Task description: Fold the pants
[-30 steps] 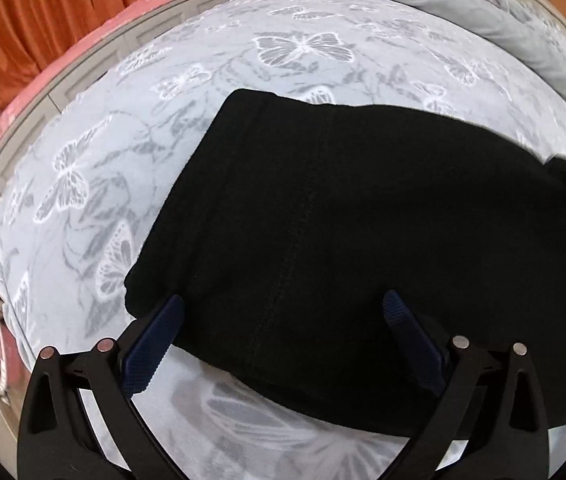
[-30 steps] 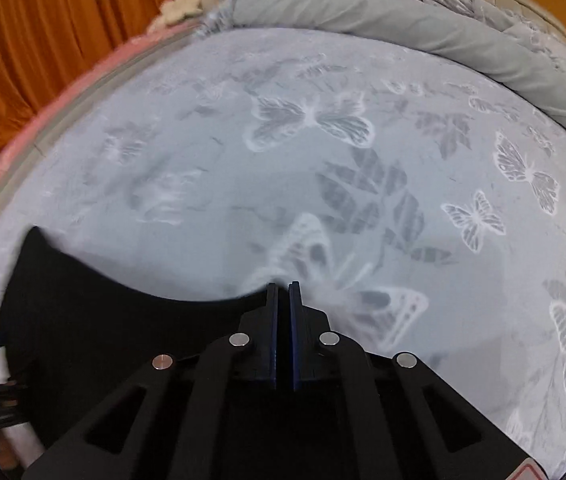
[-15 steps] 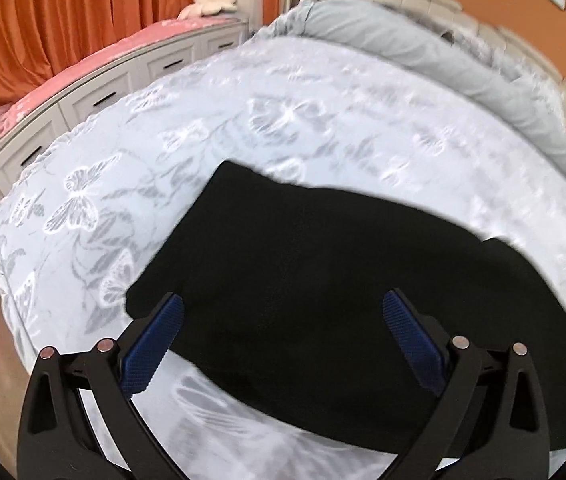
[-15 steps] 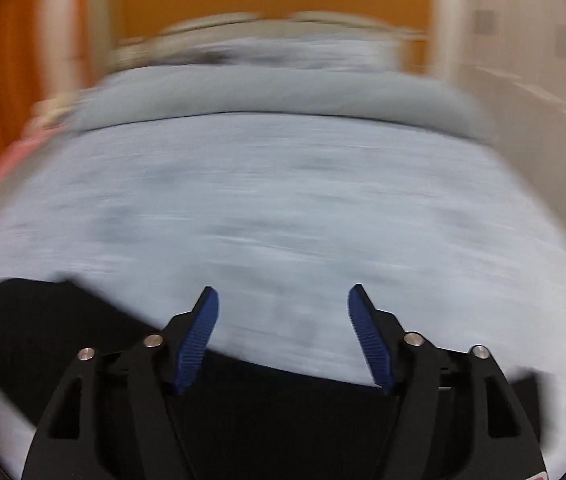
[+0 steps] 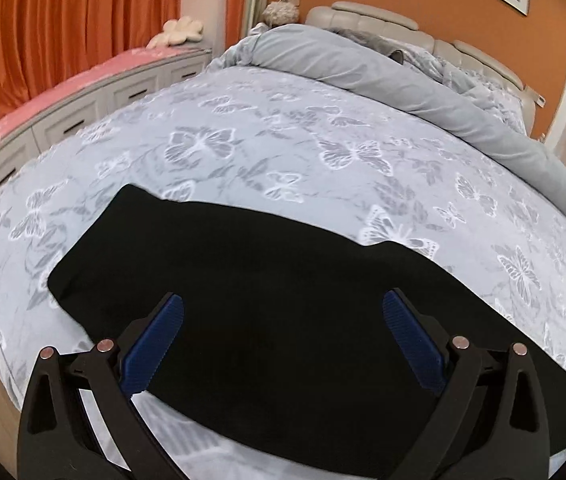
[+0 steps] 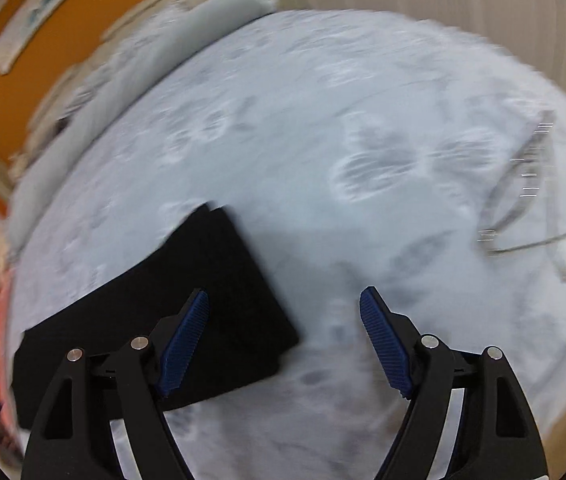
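Black pants [image 5: 275, 296] lie folded flat on the butterfly-print bedspread [image 5: 283, 152], near the bed's front edge. My left gripper [image 5: 283, 316] is open and empty, raised above the pants' near part. In the blurred right wrist view the pants [image 6: 211, 280] lie at the lower left, with their squared end pointing up and right. My right gripper [image 6: 285, 314] is open and empty, above that end, with its left finger over the fabric and its right finger over bare bedspread [image 6: 363, 120].
A rolled grey duvet [image 5: 423, 80] and a padded headboard [image 5: 403, 28] lie at the bed's far end. A pink-topped drawer unit [image 5: 83, 96] and orange curtains [image 5: 63, 20] stand to the left. Wire hangers [image 6: 531, 200] lie on the bed at right.
My right gripper let go of the pants, opened and swung to the right. My left gripper stayed open and rose back from the pants.
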A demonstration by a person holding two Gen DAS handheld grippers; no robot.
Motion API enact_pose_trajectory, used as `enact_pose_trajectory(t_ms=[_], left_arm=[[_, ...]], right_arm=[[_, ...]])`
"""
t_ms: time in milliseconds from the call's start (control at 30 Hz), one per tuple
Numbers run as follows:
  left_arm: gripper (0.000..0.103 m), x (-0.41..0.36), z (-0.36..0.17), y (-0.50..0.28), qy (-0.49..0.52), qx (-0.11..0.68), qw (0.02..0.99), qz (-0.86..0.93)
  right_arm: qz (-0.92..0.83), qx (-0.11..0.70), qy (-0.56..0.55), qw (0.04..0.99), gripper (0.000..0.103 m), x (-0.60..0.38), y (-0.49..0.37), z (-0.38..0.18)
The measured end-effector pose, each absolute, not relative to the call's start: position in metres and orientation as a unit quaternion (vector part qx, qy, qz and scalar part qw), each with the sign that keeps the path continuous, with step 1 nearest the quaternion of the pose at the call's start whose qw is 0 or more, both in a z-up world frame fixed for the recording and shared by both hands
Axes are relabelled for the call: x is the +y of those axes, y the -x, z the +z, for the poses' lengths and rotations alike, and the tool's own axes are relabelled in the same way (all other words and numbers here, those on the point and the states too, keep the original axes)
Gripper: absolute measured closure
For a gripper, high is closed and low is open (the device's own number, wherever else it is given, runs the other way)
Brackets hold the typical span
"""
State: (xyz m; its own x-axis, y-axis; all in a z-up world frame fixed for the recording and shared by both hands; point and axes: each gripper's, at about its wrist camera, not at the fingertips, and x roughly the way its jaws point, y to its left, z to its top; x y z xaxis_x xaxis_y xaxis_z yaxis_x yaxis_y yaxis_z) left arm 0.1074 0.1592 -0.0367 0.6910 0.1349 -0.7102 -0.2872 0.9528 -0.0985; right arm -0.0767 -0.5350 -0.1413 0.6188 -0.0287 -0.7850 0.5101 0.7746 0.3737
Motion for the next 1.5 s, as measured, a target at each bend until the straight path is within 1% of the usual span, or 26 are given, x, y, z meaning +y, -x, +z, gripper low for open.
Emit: enact_pose_trajectory(t_ms=[100,133,167,200,233,267,333,433,567,700,800,967,1067,1100,1167,1233,1300,1367,1467,1500], left_arm=[[0.005,0.152,-0.041,-0.112,0.096,0.377,0.914,0.114],[0.005,0.151,-0.042,-0.113,0.098,0.381,0.912,0.111],[0.005,0.151,-0.045,-0.114,0.100,0.386,0.911,0.107],[0.005,0.152,-0.047,-0.116,0.102,0.394,0.907,0.105],[0.005,0.154,-0.049,-0.117,0.106,0.399,0.905,0.104],[0.005,0.160,-0.051,-0.119,0.114,0.404,0.901,0.104],[0.005,0.171,-0.052,-0.120,0.130,0.409,0.897,0.109],[0.005,0.193,-0.053,-0.118,0.177,0.412,0.887,0.111],[0.005,0.223,-0.050,-0.109,0.222,0.404,0.879,0.122],[0.005,0.245,-0.044,-0.099,0.232,0.392,0.880,0.132],[0.005,0.260,-0.040,-0.091,0.239,0.384,0.882,0.133],[0.005,0.274,-0.035,-0.080,0.216,0.376,0.892,0.125],[0.005,0.273,-0.036,-0.079,0.179,0.381,0.900,0.114],[0.005,0.271,-0.038,-0.080,0.161,0.387,0.902,0.104],[0.005,0.268,-0.042,-0.082,0.139,0.400,0.902,0.089],[0.005,0.266,-0.047,-0.086,0.120,0.417,0.898,0.067],[0.005,0.266,-0.049,-0.088,0.109,0.423,0.897,0.061],[0.005,0.266,-0.050,-0.088,0.100,0.423,0.898,0.067],[0.005,0.265,-0.049,-0.086,0.093,0.423,0.898,0.075],[0.005,0.264,-0.049,-0.086,0.093,0.423,0.898,0.075]], right_arm=[[-0.140,0.436,-0.253,0.852,0.025,-0.507,0.056,-0.153],[-0.148,0.440,-0.229,0.856,0.026,-0.502,0.053,-0.155],[-0.152,0.439,-0.211,0.860,0.044,-0.492,0.048,-0.153],[-0.144,0.440,-0.201,0.864,0.086,-0.487,0.044,-0.150],[-0.133,0.438,-0.214,0.863,0.088,-0.487,0.042,-0.149],[-0.125,0.421,-0.237,0.867,0.089,-0.485,0.041,-0.138],[-0.104,0.393,-0.220,0.887,0.089,-0.464,0.034,-0.113],[-0.025,0.345,-0.207,0.915,0.089,-0.399,0.018,-0.066],[0.087,0.339,-0.181,0.919,0.088,-0.296,-0.019,-0.041],[0.173,0.378,-0.122,0.901,0.088,-0.179,-0.063,-0.056],[0.208,0.422,-0.076,0.879,0.088,-0.100,-0.091,-0.089],[0.216,0.462,-0.011,0.860,0.086,-0.018,-0.114,-0.131],[0.212,0.478,0.015,0.852,0.074,0.003,-0.115,-0.158],[0.216,0.465,0.023,0.858,0.062,0.005,-0.112,-0.160],[0.237,0.462,0.031,0.854,0.047,0.009,-0.104,-0.156],[0.232,0.456,0.030,0.859,0.047,0.006,-0.096,-0.141],[0.229,0.422,0.014,0.877,0.047,-0.011,-0.085,-0.117],[0.217,0.410,-0.007,0.886,0.047,-0.037,-0.078,-0.101],[0.177,0.417,0.005,0.891,0.047,-0.059,-0.075,-0.104],[0.179,0.426,0.001,0.887,0.054,-0.061,-0.076,-0.109]])
